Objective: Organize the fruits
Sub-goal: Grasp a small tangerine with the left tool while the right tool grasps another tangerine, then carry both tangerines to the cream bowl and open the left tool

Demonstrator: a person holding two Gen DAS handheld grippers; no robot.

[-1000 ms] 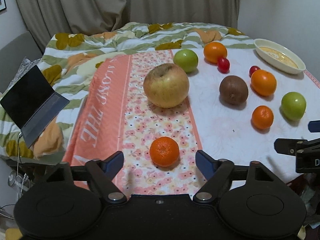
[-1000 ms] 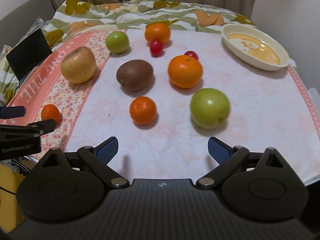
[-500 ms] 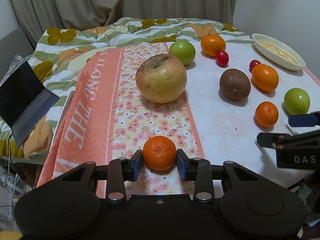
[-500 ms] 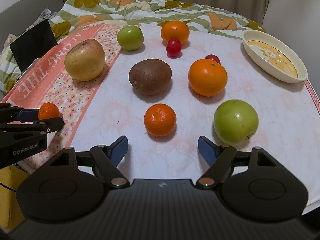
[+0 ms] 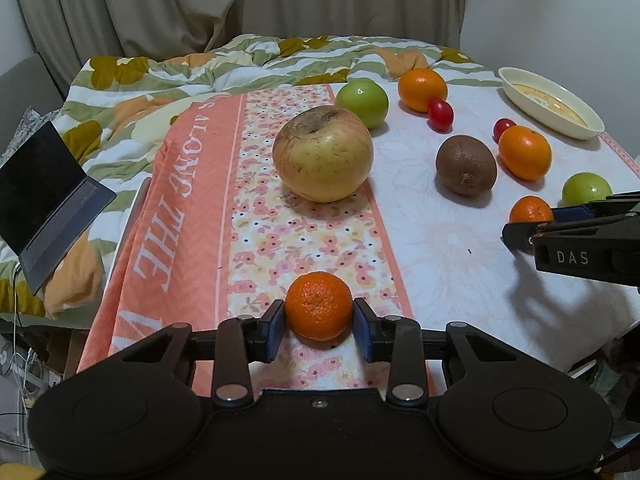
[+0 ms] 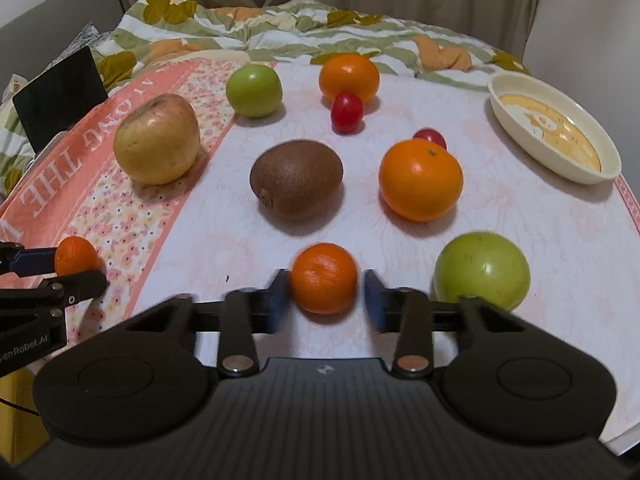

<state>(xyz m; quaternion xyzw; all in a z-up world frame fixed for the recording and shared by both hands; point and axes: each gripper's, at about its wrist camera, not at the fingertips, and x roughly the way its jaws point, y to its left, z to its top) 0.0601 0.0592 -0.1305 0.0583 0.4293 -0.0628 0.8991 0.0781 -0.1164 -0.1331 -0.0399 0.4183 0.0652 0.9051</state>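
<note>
- Small mandarin [image 5: 319, 305]: pebbly skin, on floral strip of the cloth, near front edge.
- Second small mandarin [image 6: 323, 278]: on white cloth, just beside a green apple [image 6: 482, 270].
- Kiwi [image 6: 296, 179]: brown, on its side, mid-table.
- Large orange [image 6: 420, 179] with cherry tomato [image 6: 430, 136] right behind it.
- Yellowish apple [image 6: 157, 144]: large, russeted top, on floral strip.
- Far row: green apple [image 6: 254, 90], orange [image 6: 349, 77], cherry tomato [image 6: 347, 113] in front of it.

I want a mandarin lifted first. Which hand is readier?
Left. The left gripper is shut on its mandarin; the right gripper, just closing, shows a gap beside its mandarin.
</note>
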